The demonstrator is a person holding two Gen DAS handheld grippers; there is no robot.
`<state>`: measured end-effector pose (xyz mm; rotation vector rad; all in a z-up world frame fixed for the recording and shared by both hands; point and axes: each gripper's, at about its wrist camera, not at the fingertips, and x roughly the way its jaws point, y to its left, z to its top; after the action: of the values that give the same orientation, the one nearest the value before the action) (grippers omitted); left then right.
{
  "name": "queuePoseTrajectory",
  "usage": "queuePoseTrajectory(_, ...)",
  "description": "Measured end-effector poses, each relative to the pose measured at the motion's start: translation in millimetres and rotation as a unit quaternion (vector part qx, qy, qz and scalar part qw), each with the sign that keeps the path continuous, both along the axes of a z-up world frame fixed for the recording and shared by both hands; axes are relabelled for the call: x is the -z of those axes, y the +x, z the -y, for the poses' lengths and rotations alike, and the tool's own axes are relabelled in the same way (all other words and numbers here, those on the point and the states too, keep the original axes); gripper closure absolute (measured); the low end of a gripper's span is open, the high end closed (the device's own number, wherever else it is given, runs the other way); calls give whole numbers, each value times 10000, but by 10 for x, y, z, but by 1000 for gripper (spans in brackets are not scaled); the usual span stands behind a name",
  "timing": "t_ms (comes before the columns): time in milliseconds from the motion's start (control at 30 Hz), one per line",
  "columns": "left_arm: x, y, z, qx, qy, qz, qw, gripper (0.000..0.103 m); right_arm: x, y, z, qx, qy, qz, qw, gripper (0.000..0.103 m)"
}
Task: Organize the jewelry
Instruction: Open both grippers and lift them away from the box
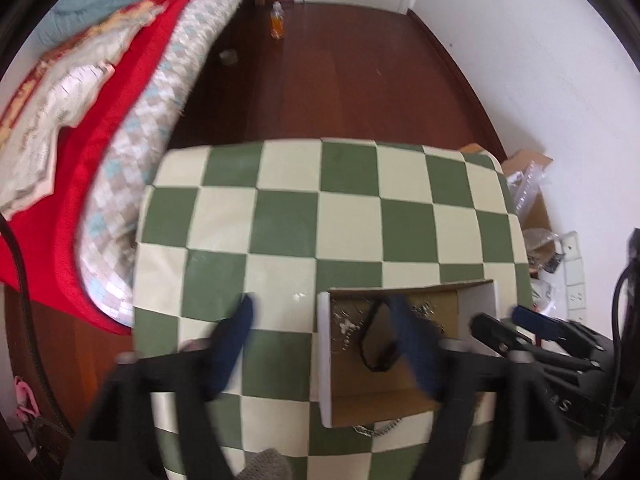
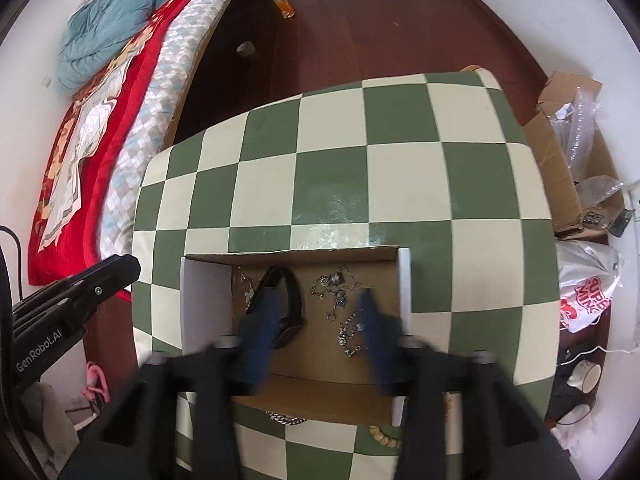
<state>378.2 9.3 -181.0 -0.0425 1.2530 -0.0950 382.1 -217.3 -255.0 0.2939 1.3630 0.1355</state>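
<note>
An open cardboard box (image 2: 292, 258) with white side walls sits on the green and cream checkered table (image 2: 332, 168). In it lie a black band (image 2: 294, 292) and several tangled silver chains (image 2: 338, 294). My right gripper (image 2: 318, 332) points down into the box, open, with its blue pads either side of the chains and nothing pinched. My left gripper (image 1: 324, 340) is open and straddles the box's left wall (image 1: 324, 360), one finger over the black band (image 1: 376, 344). A silver chain (image 2: 286, 418) and a gold beaded piece (image 2: 384, 436) lie outside the box's near edge.
A bed with a red blanket (image 2: 132, 80) runs along the table's left side. An orange bottle (image 2: 285, 2) stands on the wooden floor beyond. Right of the table are a cardboard carton with plastic wrap (image 2: 560, 148), a printed bag (image 2: 588, 296) and a mug (image 2: 584, 376).
</note>
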Motion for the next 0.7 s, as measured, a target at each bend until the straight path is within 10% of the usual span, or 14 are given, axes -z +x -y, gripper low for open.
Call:
queuePoseTrajectory(167,-32,-147,-48,-95,635,251,9976,0,-105,-136,5,3,-483,-51,9988,6)
queuePoseTrajectory(700,-16,-936,-200,-415,1090,717,9906,0,-73,-958,-231,-264,-1549,96,9875,0)
